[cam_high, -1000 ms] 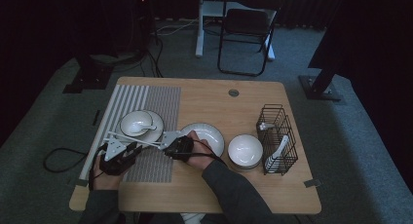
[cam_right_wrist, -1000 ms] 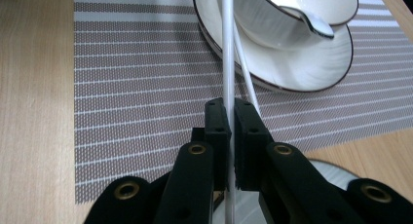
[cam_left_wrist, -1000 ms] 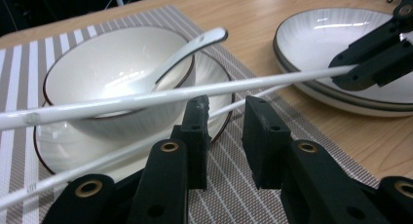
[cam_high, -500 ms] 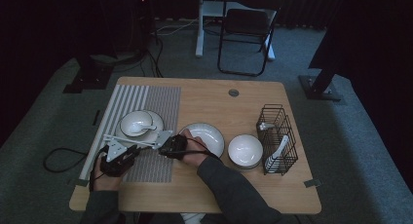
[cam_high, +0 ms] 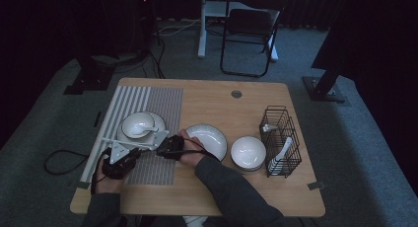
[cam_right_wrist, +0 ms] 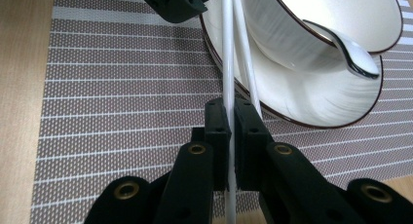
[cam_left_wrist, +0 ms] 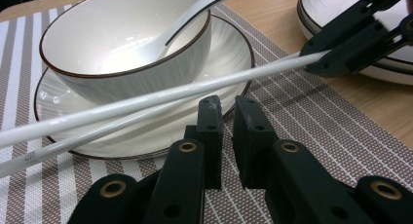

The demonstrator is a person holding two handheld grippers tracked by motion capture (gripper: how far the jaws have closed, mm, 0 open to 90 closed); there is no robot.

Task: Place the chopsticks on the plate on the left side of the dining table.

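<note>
My right gripper (cam_right_wrist: 229,118) clamped on white chopsticks (cam_right_wrist: 228,63), running toward 12 o'clock beside bowl (cam_right_wrist: 311,34). My left gripper (cam_left_wrist: 227,109) nearly closed, empty; chopsticks just beyond at 12.

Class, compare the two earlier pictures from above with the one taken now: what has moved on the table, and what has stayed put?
The right claw, shut on the white chopsticks, has slid left from the empty plate toward the bowl on the striped mat. The left claw, white bowl and wire basket have stayed put.
</note>
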